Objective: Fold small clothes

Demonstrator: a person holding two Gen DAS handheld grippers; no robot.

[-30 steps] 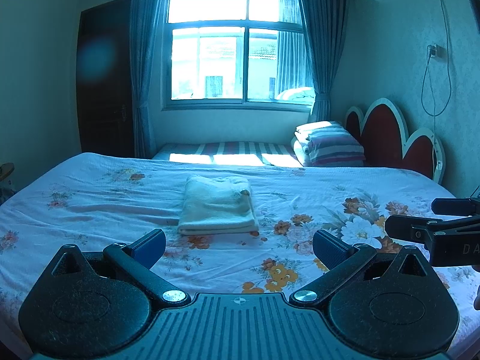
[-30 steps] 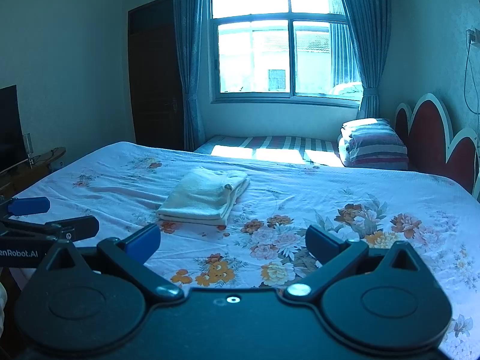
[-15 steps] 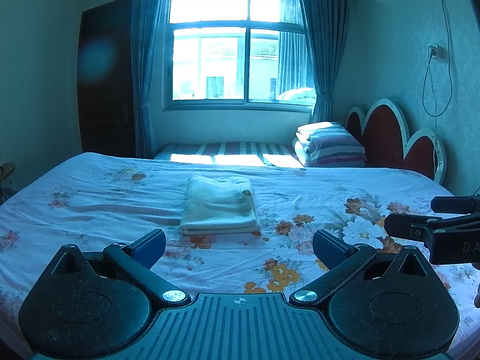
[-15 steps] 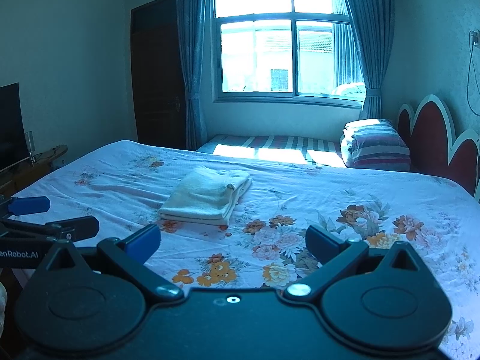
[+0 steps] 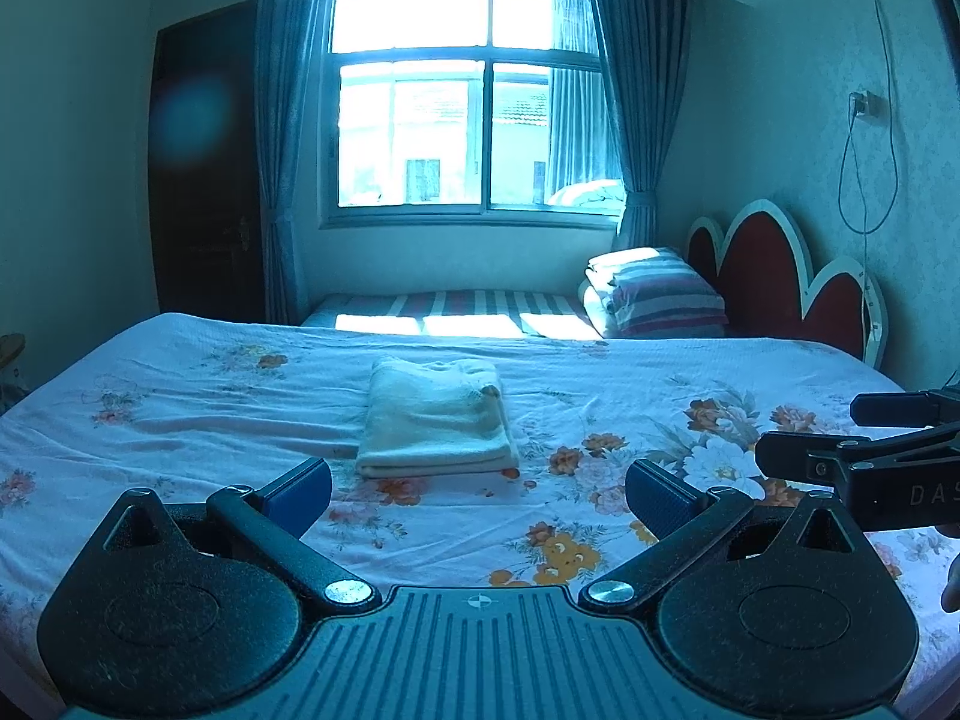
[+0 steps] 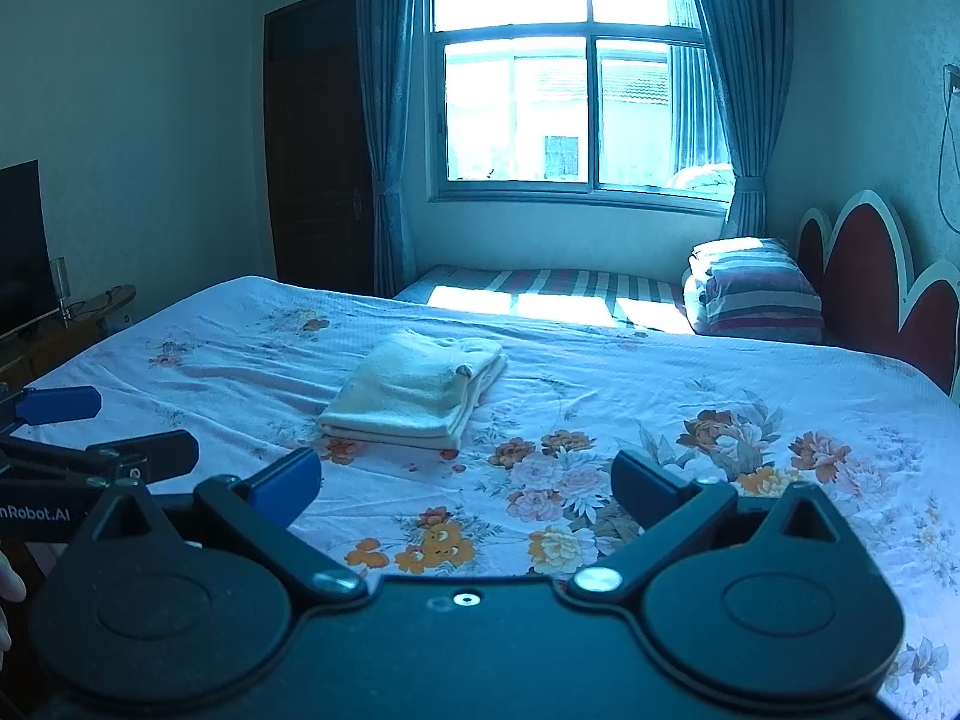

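A pale cream garment (image 5: pixel 436 417) lies folded into a neat rectangle on the flowered bedsheet (image 5: pixel 600 516), in the middle of the bed. In the right wrist view the same folded garment (image 6: pixel 414 393) sits ahead and slightly left. My left gripper (image 5: pixel 479 495) hovers open above the near part of the bed, well short of the garment, with nothing between its fingers. My right gripper (image 6: pixel 465 483) is open too, held to the right of the left one, also empty. The right gripper's fingers (image 5: pixel 852 450) show at the right edge of the left wrist view.
A second, striped bed (image 5: pixel 456 306) lies under the window, with stacked striped bedding (image 5: pixel 654 294) at its head. A red headboard (image 5: pixel 774 276) stands at the right. A television (image 6: pixel 18 246) and low stand are at the left. A dark door (image 6: pixel 318 144) is behind.
Both grippers have drifted slightly; the folded garment sits marginally further right in each view. Both grippers stay open and the garment has not been touched.
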